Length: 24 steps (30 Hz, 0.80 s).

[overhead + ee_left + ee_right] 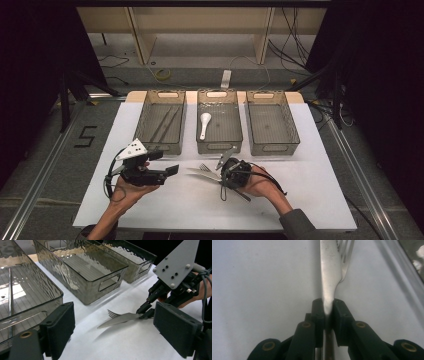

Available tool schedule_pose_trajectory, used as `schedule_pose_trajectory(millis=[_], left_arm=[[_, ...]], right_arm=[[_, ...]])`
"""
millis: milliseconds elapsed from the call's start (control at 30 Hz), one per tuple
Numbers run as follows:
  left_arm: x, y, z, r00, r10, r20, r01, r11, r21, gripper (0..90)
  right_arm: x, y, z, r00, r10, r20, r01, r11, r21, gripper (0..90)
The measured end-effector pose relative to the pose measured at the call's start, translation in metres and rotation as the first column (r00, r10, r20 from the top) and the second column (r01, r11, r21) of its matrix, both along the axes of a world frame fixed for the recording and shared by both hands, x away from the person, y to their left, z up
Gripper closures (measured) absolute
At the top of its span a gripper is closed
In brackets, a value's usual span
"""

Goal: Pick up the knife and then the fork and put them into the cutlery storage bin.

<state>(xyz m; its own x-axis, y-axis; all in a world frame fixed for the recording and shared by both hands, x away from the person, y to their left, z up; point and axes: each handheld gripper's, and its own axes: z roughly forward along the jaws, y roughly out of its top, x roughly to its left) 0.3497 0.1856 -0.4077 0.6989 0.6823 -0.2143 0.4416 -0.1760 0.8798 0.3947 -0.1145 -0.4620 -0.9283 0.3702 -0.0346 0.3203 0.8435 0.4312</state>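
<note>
Now, right gripper [328,308]: clamped tight on the knife [329,272], low on the blade, near the bench's front edge at the middle.
Knife: lifted just clear of the white bench [165,210], serrated tip aimed at the left gripper [113,331].
Fork [113,313]: tines peek out from behind the blade; lying on the bench or caught in the same grip, I cannot tell.
Left gripper: jaws wide, nothing between them, hovering near the front-left of the bench.
Bins: three along the back edge; left bin [161,121] has two thin dark sticks, probably chopsticks, middle bin [219,121] a white spoon [204,123], right bin [271,121] looks bare.
Risk, slip: the grip is narrow on smooth steel, so a quick swing could let the knife pivot or drop.
Risk, snag: if the fork rides along, it may fall free over the wrong bin.
Hard to see: the knife handle, hidden behind the jaws; the fork's handle too.
</note>
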Motion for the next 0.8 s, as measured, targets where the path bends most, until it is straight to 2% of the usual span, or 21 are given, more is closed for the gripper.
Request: schedule_pose_trajectory(millis=[133,233,267,367,800], left_arm=[[-0.001,0.000,0.000,1.0000,0.001,0.000,-0.001,1.0000,-0.003,16.8],[0.000,0.001,0.000,1.0000,0.002,-0.004,-0.002,1.0000,-0.008,16.8],[0.000,0.002,0.000,1.0000,0.003,-0.004,-0.003,1.0000,-0.008,16.8],[0.000,0.002,0.000,1.0000,0.005,-0.005,-0.005,0.9999,-0.014,16.8],[0.000,0.004,0.001,0.9999,0.011,-0.003,-0.011,0.9996,-0.025,16.8]], right_arm=[[0.000,-0.003,0.006,0.9997,-0.022,0.009,0.021,1.000,0.021,80.9],[0.000,-0.005,0.011,0.9989,-0.045,0.010,0.045,0.998,0.054,80.9],[0.000,-0.006,0.012,0.9993,-0.035,0.016,0.034,0.998,0.061,80.9],[0.000,-0.009,0.016,0.9982,-0.057,0.020,0.056,0.995,0.077,81.0],[0.004,-0.021,0.025,0.9953,-0.095,0.019,0.092,0.988,0.125,81.0]])
